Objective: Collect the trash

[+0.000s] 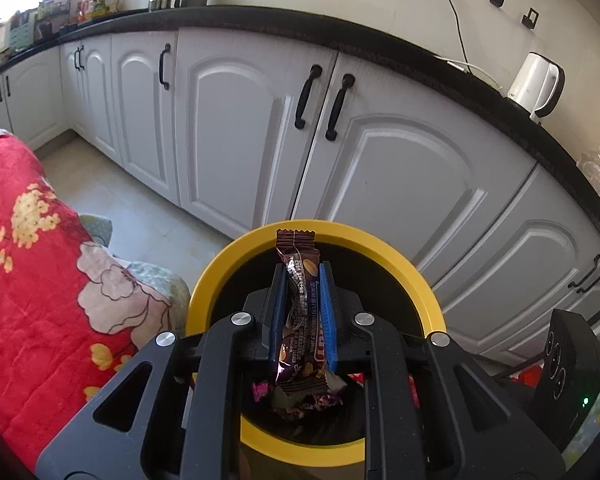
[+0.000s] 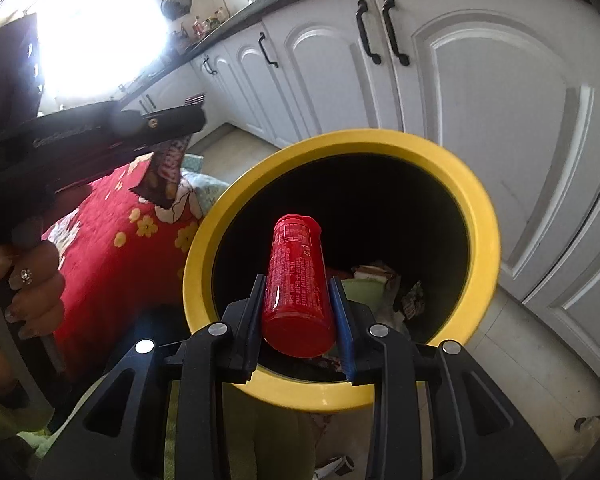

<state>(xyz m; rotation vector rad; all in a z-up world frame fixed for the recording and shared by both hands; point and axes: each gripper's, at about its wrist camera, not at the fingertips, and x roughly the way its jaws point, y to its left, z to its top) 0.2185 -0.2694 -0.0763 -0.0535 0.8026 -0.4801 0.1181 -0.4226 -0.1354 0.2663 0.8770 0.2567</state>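
A yellow-rimmed black trash bin [image 1: 228, 260] stands below both grippers and holds several crumpled wrappers [image 1: 300, 400]. My left gripper [image 1: 302, 280] is shut on a brown snack wrapper [image 1: 300, 304] and holds it over the bin's opening. In the right wrist view my right gripper [image 2: 298, 284] is shut on a red bottle [image 2: 296, 276] above the bin's [image 2: 204, 248] near rim. The left gripper [image 2: 100, 132] shows there at the upper left with the brown wrapper [image 2: 168, 172] hanging from it. Trash [image 2: 384, 280] lies at the bin's bottom.
White kitchen cabinets [image 1: 380, 152] with black handles run behind the bin under a dark counter. A red floral blanket [image 1: 32, 260] lies to the left. A white kettle [image 1: 536, 84] stands on the counter. A black device [image 1: 572, 364] sits at the right.
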